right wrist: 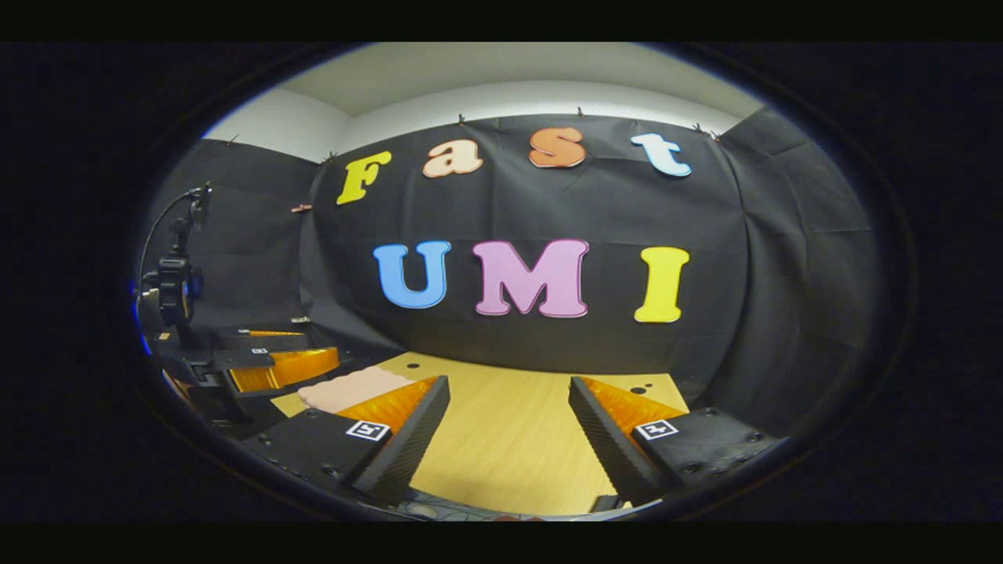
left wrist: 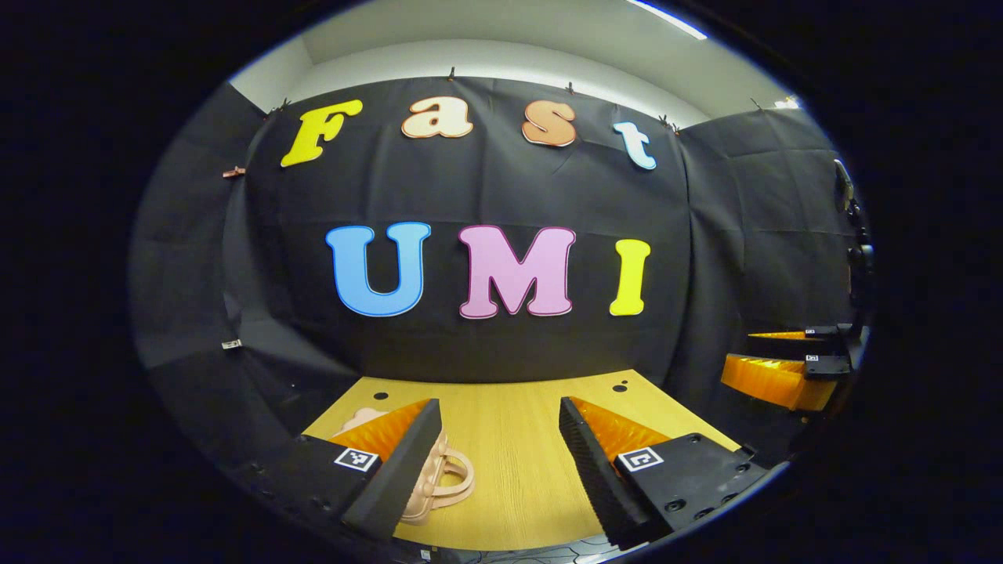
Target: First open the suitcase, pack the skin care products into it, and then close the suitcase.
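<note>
Left gripper (left wrist: 498,439): two fingers are seen spread wide at the bottom of the left gripper view, nothing held between them. One square marker tag is carried on each finger base, two in all. The fingers are held above the table, not touching anything.

Right gripper (right wrist: 509,427): two fingers likewise spread apart in the right gripper view, nothing grasped. Two marker tags are counted here too, one per finger. The same gripper is also seen at the far right edge of the left gripper view (left wrist: 791,368), off to the side of the table; the left gripper is seen at the left of the right gripper view (right wrist: 274,362), above the table's edge.

Suitcase (left wrist: 439,478): one, small, pink, with a looped handle. It is lain flat on the table, lid down, partly hidden behind the left gripper's left finger. In the right gripper view its ribbed pink top (right wrist: 353,388) is seen at the table's left side, just behind that view's left finger.

Skin care products: none can be made out in either view.

Table (left wrist: 509,462): one, light wood grain, with small dark holes near its far edge. It is enclosed by black cloth on the back and both sides; a white wall and ceiling are seen above the cloth. One camera mount on a dark stand (right wrist: 176,282) is placed at the left.
</note>
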A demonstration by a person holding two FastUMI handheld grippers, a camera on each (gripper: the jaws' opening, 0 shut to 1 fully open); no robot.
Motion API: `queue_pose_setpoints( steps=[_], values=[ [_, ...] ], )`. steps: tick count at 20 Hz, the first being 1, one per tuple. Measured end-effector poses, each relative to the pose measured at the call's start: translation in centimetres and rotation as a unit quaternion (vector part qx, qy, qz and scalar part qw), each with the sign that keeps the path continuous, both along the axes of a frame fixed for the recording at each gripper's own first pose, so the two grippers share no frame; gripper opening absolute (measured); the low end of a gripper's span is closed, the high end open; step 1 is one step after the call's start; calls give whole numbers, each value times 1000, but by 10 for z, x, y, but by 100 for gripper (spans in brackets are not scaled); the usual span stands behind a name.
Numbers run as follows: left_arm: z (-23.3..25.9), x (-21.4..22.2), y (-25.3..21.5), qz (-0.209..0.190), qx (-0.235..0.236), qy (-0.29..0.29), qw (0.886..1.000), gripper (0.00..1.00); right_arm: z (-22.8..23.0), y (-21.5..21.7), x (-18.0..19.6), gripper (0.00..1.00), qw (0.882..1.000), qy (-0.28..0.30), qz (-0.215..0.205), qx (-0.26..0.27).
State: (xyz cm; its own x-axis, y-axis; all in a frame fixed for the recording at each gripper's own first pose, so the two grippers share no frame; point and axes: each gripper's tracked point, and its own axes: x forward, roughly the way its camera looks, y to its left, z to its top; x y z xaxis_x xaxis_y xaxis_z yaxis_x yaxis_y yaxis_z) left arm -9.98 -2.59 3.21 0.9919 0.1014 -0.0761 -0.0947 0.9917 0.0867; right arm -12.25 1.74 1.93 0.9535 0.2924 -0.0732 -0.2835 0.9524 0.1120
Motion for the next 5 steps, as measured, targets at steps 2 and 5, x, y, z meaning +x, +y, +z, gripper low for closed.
queue_pose_setpoints(
  steps=[2,5],
  values=[
    [12,-12,-3,7,15,-17,1000,95,10,-9,-7,97,1000,-21,-16,-2],
    [26,-24,-15,-3,20,-38,999,95,20,-11,-12,97,999,-43,-24,-12]
  ],
)
